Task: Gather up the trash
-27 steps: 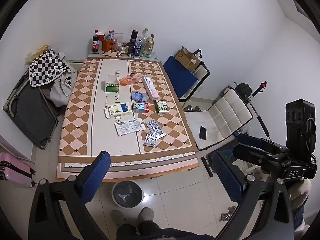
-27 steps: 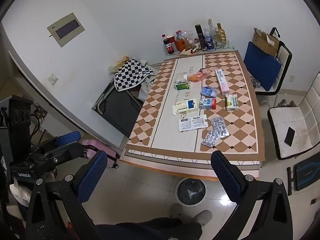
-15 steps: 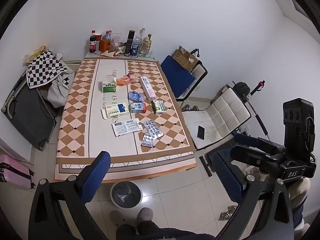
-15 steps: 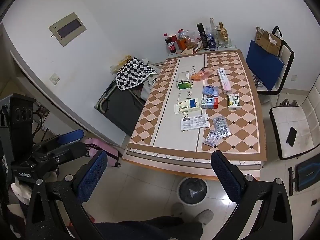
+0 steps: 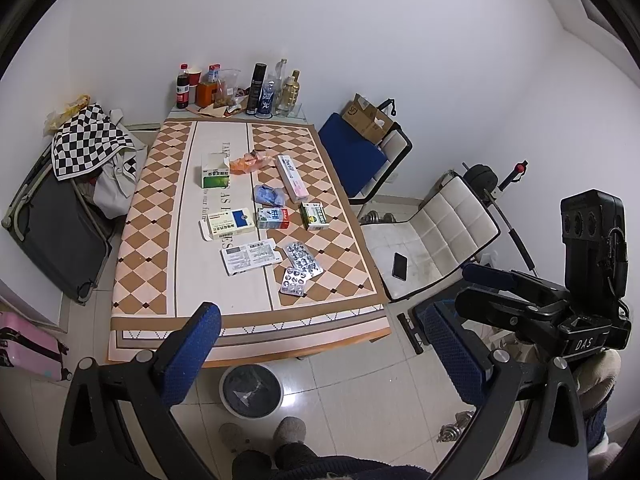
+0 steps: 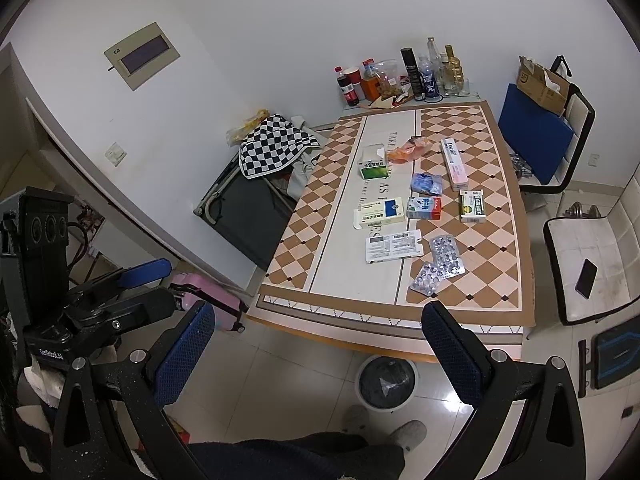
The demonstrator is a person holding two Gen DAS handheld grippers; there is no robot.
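Observation:
Trash lies on the checkered table: silver blister packs, a flat white leaflet box, several medicine boxes such as a blue-white one and a green one, a blue wrapper, an orange wrapper and a long pink box. A round white bin with a dark liner stands on the floor at the table's near edge. My left gripper and right gripper are both open and empty, held high above the floor in front of the table.
Bottles and a red cup stand at the table's far end. A blue chair with a cardboard box and a white chair holding a phone are to the right. A dark suitcase with checkered cloth is on the left.
Both grippers have drifted slightly back and sideways, shifting the table a little in each view. Nothing on the table has moved.

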